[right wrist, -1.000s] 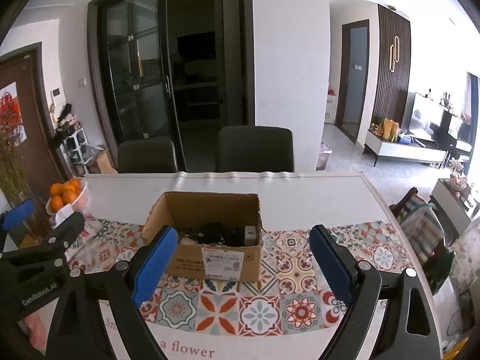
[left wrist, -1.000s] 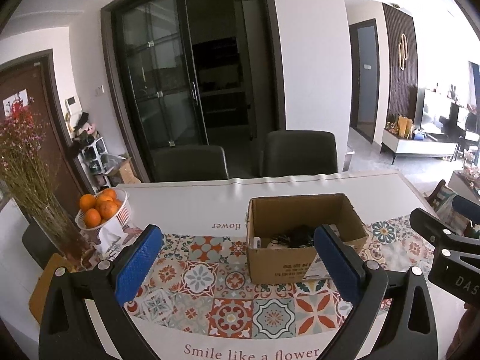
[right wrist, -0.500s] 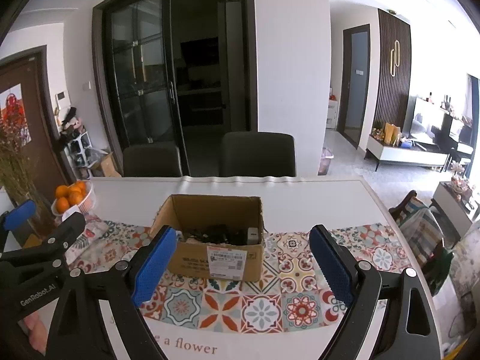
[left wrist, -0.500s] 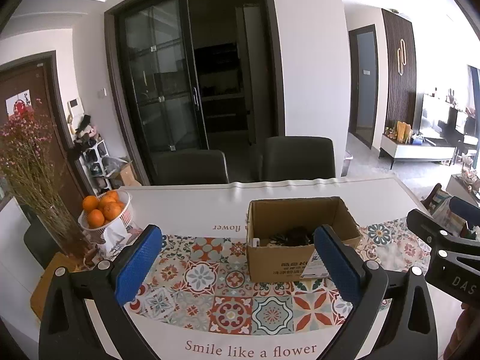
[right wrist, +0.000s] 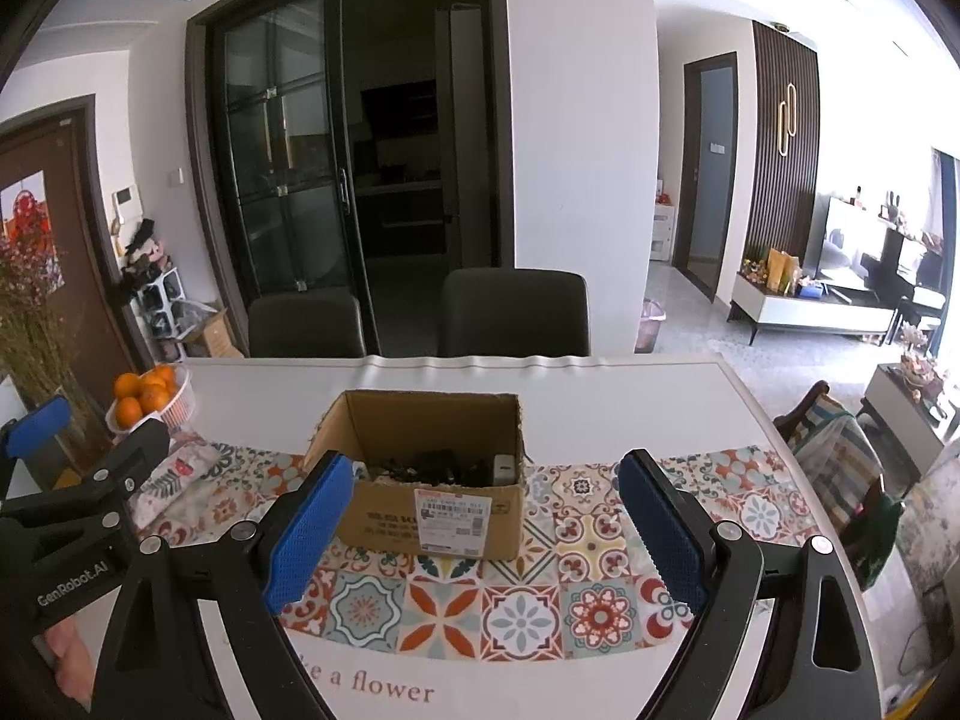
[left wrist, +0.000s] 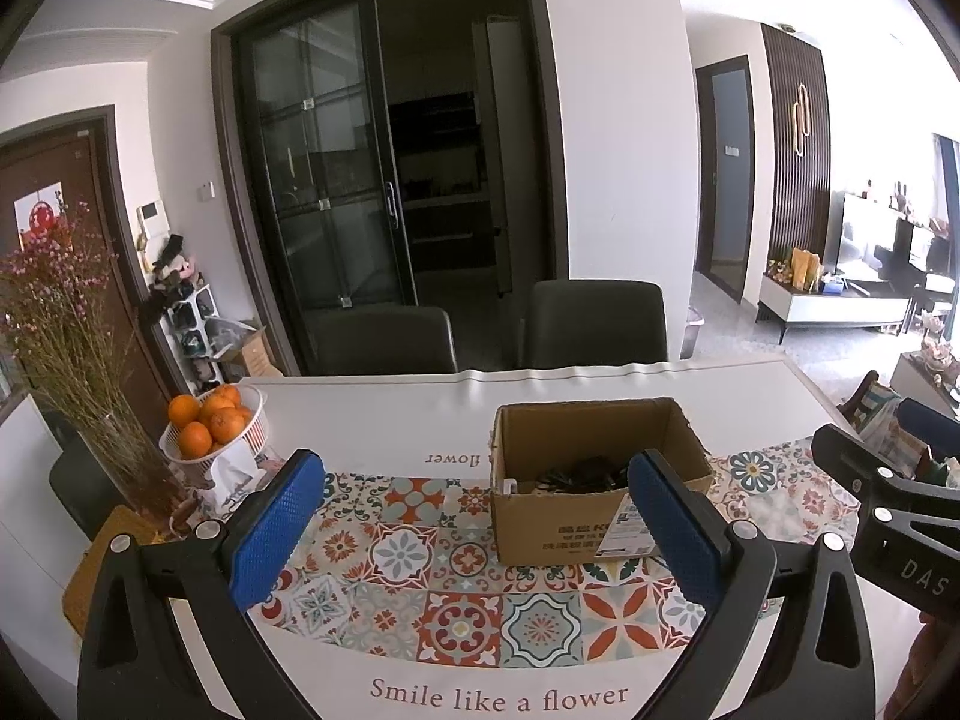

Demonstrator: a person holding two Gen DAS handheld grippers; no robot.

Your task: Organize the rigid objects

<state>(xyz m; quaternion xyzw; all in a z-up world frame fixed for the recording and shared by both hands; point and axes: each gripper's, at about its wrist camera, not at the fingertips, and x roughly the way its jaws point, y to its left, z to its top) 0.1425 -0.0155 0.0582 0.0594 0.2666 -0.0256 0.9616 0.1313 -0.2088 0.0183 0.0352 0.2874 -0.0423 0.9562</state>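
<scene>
The left gripper (left wrist: 477,531) is hovering with its blue pads (left wrist: 273,531) spread wide and nothing between them; the right gripper (right wrist: 489,525) is doing the same, its own blue pads (right wrist: 660,525) standing far apart and gripping nothing. Both are hanging above the near side of the table (left wrist: 372,414), short of the cardboard box (left wrist: 591,483), and neither is touching it.

The cardboard box is sitting open-topped on the patterned tile runner (left wrist: 462,588), with a white shipping label (right wrist: 454,521) facing the grippers on its near wall. Inside it, a tangle of dark items (right wrist: 429,467) is lying on the bottom; they are too shadowed to tell apart. A small white block (right wrist: 504,471) is resting against the box's right inner wall as the right wrist view shows it, and something white is also peeking at the left inner corner.

To the left of the box, near the table's edge, a white basket (left wrist: 252,429) is holding a heap of oranges (left wrist: 207,417). Beside the basket and further from the box, a glass vase (left wrist: 129,468) is carrying dried pink-flowered stems. Behind the box, past the far table edge, two dark chairs (left wrist: 597,324) are standing side by side.

Compared with a second ago, both cameras are showing the box slightly smaller and lower in view, with more ceiling and doorway above it, so the grippers are easing back and up from the box. Their spread is staying unchanged, and the box's contents are lying as before.
</scene>
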